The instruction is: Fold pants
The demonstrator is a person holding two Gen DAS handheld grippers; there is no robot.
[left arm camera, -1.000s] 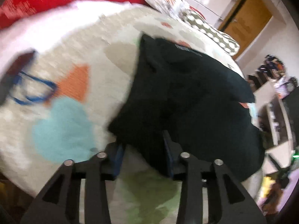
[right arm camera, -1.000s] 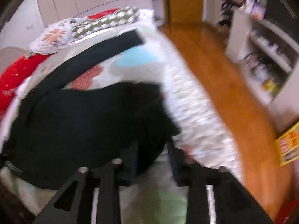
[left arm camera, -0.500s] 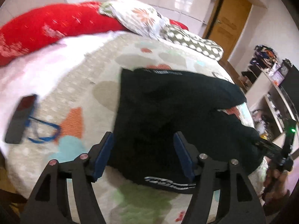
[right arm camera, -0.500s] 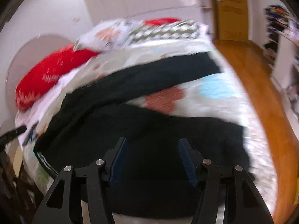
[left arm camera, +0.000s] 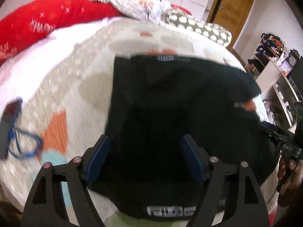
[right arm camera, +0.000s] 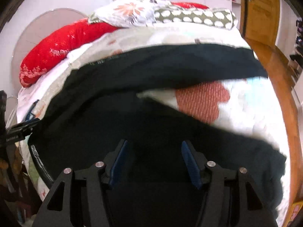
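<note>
Black pants (left arm camera: 170, 104) lie spread on the patterned bedspread, with the lettered waistband (left arm camera: 170, 211) at the near edge in the left wrist view. My left gripper (left arm camera: 144, 158) is open and empty, hovering above the waist end. In the right wrist view the pants (right arm camera: 161, 75) show two legs split apart with bedspread between them. My right gripper (right arm camera: 154, 162) is open and empty over the near leg. The right gripper also shows in the left wrist view (left arm camera: 284, 141).
A red pillow (left arm camera: 47, 24), a floral pillow (left arm camera: 136, 1) and a dotted bolster (left arm camera: 198, 26) lie at the head of the bed. A dark phone with a blue cord (left arm camera: 11, 124) lies at the left. Shelves (left arm camera: 280, 79) and a wooden door (left arm camera: 234, 3) stand at the right.
Both grippers were shut on the pants' fabric a second ago. They have opened, let go and drawn back. The pants now lie flat on the bed.
</note>
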